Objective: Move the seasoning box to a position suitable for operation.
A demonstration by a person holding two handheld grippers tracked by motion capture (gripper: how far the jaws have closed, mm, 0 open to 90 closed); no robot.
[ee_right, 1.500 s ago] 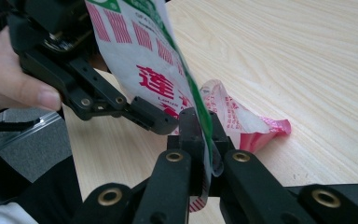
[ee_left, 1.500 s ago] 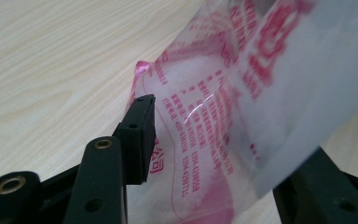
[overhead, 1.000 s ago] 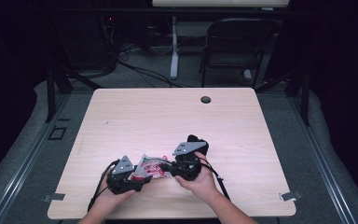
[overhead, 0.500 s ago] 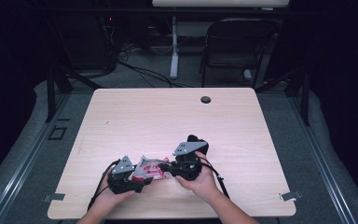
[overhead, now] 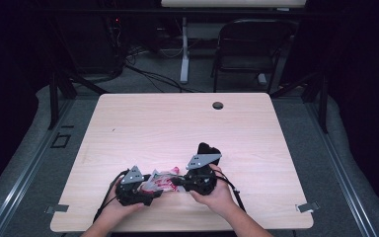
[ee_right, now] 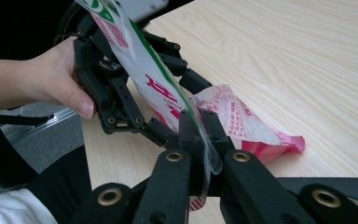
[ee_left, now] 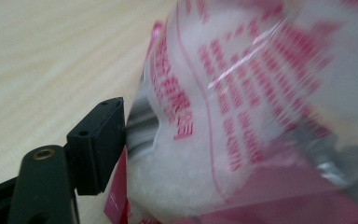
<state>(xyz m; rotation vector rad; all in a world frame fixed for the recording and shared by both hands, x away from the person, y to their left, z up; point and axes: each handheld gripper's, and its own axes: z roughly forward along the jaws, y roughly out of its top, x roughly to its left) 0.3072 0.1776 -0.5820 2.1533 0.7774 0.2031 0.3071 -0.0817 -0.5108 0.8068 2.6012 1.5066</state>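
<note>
My right hand-held gripper (ee_right: 200, 140) pinches the plastic bag (ee_right: 242, 126); my left hand-held gripper (overhead: 145, 190), at nine o'clock, gapes, so the bag may slip and sag onto the desk (overhead: 177, 123).

A pale wooden table (overhead: 143, 123) stands on grey carpet (overhead: 325, 148) in a dim room, with 1 black chair (overhead: 249, 49) behind it.

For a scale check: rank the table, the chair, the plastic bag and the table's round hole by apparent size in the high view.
1. table
2. chair, though it stands farther back, which shrinks it
3. plastic bag, partly hidden by the tongs
4. round hole
</note>
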